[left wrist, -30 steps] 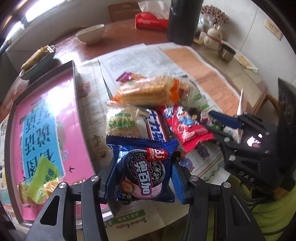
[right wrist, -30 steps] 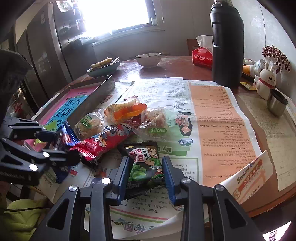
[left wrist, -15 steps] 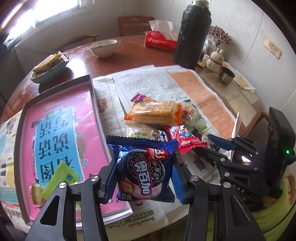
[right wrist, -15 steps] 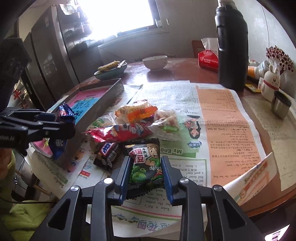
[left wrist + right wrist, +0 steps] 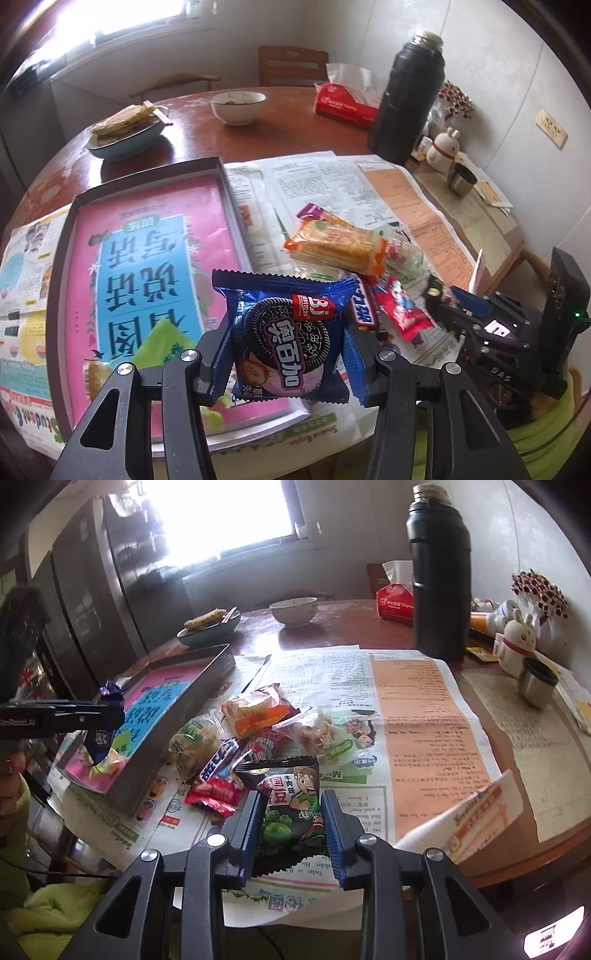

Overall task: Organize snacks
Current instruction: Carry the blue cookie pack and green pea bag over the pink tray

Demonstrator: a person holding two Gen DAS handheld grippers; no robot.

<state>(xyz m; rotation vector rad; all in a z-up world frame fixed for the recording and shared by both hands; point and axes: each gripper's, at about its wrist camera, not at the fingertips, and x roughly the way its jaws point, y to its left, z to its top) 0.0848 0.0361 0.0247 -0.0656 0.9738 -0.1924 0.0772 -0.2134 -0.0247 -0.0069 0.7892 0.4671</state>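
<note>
My left gripper (image 5: 286, 354) is shut on a blue Oreo packet (image 5: 286, 332) and holds it above the near end of the dark tray (image 5: 147, 177) with the pink and blue liner. My right gripper (image 5: 291, 823) is shut on a black green-pea snack packet (image 5: 290, 801), held over the newspaper (image 5: 417, 709). A pile of snacks lies beside the tray: an orange cracker pack (image 5: 336, 247), a red packet (image 5: 399, 314) and a blue-white bar (image 5: 218, 760). A green packet (image 5: 162, 343) lies in the tray. The right gripper shows at the right of the left wrist view (image 5: 450, 295).
On the round wooden table stand a black thermos (image 5: 439, 572), a white bowl (image 5: 293, 609), a plate with food (image 5: 208, 626), a red tissue pack (image 5: 395, 598), a rabbit figurine (image 5: 519, 642) and a steel cup (image 5: 535, 681). The table edge is near, at the right.
Both grippers have risen and drawn back with their packets. The left one has moved left with the Oreo packet, from over the snack pile to over the tray.
</note>
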